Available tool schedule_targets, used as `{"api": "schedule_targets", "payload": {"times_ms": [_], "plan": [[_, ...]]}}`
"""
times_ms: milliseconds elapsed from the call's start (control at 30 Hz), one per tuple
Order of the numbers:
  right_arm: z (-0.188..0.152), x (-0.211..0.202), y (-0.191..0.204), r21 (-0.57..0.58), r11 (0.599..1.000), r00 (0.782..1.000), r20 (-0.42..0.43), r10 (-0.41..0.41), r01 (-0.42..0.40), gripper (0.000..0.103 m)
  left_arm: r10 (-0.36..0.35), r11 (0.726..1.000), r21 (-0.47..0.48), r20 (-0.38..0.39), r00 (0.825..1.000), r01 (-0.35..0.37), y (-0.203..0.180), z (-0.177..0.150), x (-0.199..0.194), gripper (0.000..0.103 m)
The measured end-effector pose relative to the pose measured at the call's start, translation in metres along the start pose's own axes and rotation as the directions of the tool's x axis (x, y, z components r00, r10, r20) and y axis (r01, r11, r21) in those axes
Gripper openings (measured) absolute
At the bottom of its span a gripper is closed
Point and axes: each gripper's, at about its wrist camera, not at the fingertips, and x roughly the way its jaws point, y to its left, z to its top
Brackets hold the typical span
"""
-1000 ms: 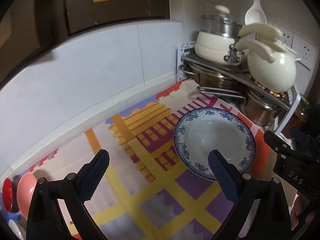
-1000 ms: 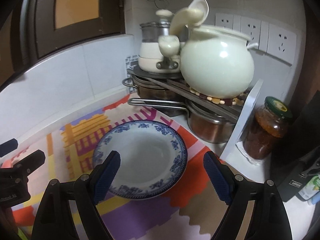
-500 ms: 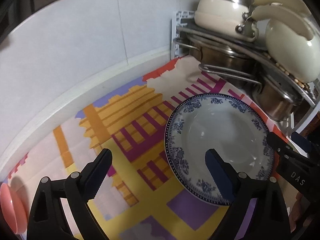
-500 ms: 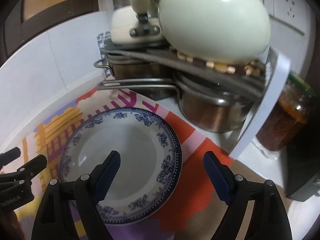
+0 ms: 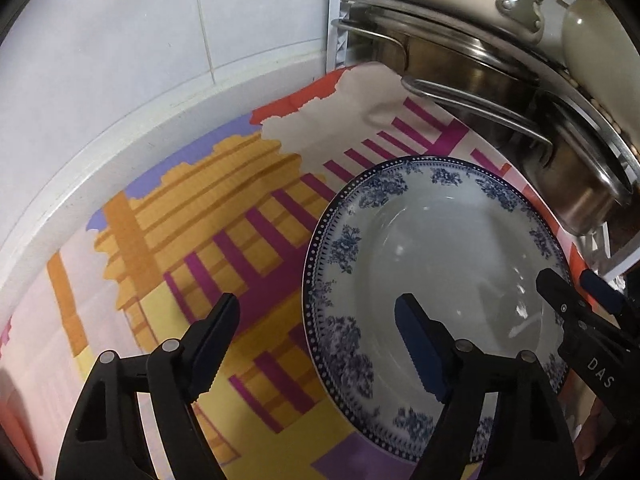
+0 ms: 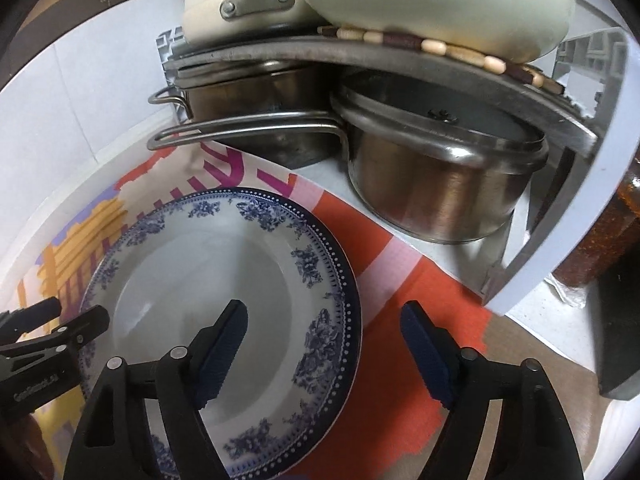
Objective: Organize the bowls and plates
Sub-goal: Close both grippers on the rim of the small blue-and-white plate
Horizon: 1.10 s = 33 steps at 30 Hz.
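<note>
Only right view shows jar [image 6: 612, 236]; both tongs [image 5: 316, 320] [image 6: 324, 328] closing, unclamped, straddling plate [image 5: 440, 248] rim.

Left gripper [image 5: 318, 320] is pitched steeply downward, jaws parted wide and just been closing; nothing is pressed by the pads. One fingertip [image 5: 416, 328] is seen over the plate [image 5: 440, 240], the other outside its rim. Right gripper [image 6: 324, 332] is likewise angled down, jaws apart and just been closing, the rim straddled without contact. Each gripper is seen in the other's view.
</note>
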Motion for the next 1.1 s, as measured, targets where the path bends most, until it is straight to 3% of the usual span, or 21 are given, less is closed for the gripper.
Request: {"api": "schedule_targets", "payload": {"times_ms": [300,567,733,1100], "plan": [[0.000,0.014,0.001,0.014,1.000,0.999,-0.038,0.027,-0.027,0.060,-0.020,1.000,-0.005,-0.013,1.000,0.020,-0.003,0.006,0.011,0.066],[0.002,0.018,0.003,-0.021,0.999,0.999,-0.034,0.030,-0.030,0.046,-0.037,0.999,0.008,-0.016,0.999,0.037,-0.008,0.010,0.012,0.041],[0.004,0.018,0.000,-0.036,0.999,0.999,-0.043,0.033,-0.034,0.041,-0.019,1.000,0.009,-0.007,1.000,0.019,-0.011,0.010,0.011,0.037],[0.002,0.009,0.003,-0.064,0.997,0.999,-0.036,0.034,-0.036,0.040,-0.016,1.000,-0.012,0.005,1.000,0.016,-0.002,0.001,-0.007,0.034]]}}
